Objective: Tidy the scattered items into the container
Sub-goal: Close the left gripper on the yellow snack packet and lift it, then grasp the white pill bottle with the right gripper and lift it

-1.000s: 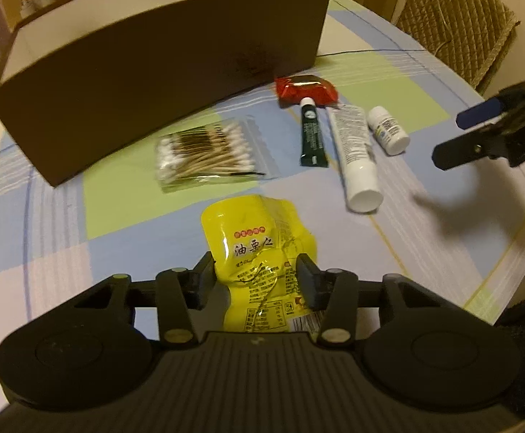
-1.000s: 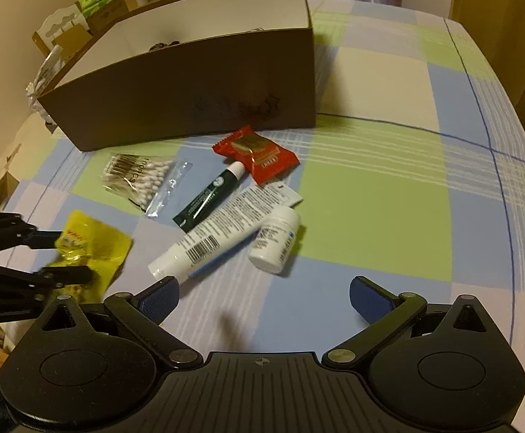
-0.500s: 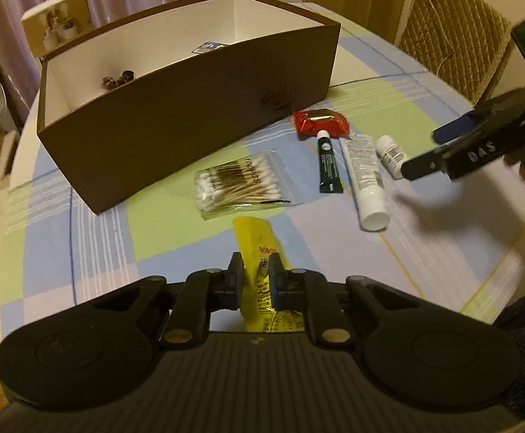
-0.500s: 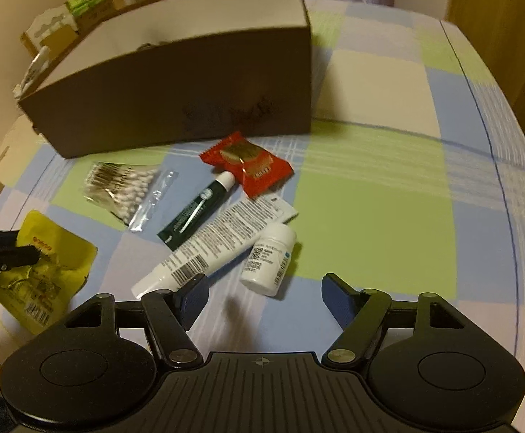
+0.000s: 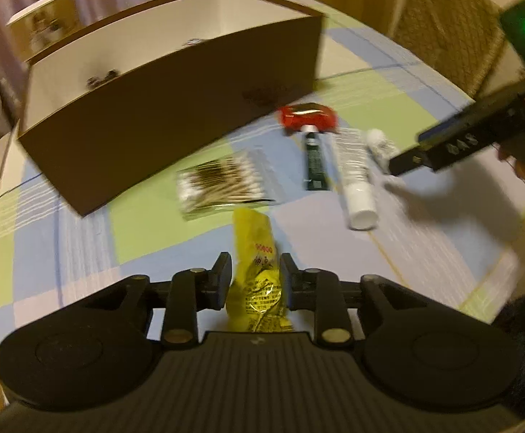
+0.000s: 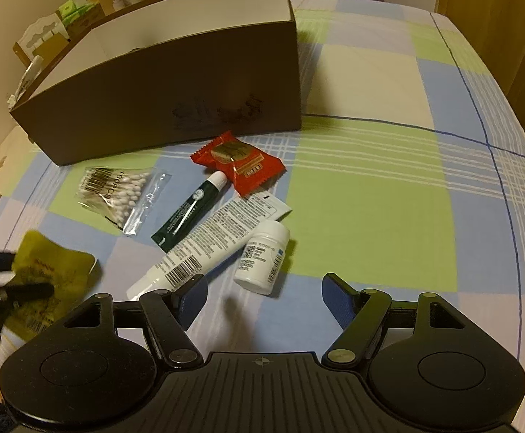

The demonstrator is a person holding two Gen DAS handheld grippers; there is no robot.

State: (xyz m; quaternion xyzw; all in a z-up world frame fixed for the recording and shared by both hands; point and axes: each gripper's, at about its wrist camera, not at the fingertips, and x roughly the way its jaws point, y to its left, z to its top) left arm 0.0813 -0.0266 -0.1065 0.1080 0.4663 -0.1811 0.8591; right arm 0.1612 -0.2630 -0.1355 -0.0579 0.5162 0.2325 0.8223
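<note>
My left gripper point(image 5: 256, 274) holds a crumpled yellow snack packet point(image 5: 253, 252) upright between its pads, just off the cloth, while its jaws are opening slightly. In the right wrist view the packet point(image 6: 51, 270) hangs at the far left. The open brown box point(image 6: 176, 83) with white inside stands behind. My right gripper point(image 6: 262, 288) is open and empty, just in front of a small white bottle point(image 6: 262, 258). Beside the bottle lie a long white tube point(image 6: 212, 241), a dark green tube point(image 6: 190, 213), a red packet point(image 6: 239, 160) and a bag of cotton swabs point(image 6: 114, 195).
A checked blue, green and white tablecloth point(image 6: 371, 195) covers the table. Small dark items point(image 5: 100, 75) lie inside the box. Cartons and packages point(image 6: 78, 11) stand behind the box at the left. A quilted chair back point(image 5: 446, 25) rises beyond the table's right side.
My left gripper closed on the yellow packet and raised it off the cloth; its jaws now stand a little wider than half a second ago. My right jaws narrowed and came nearer the white bottle.
</note>
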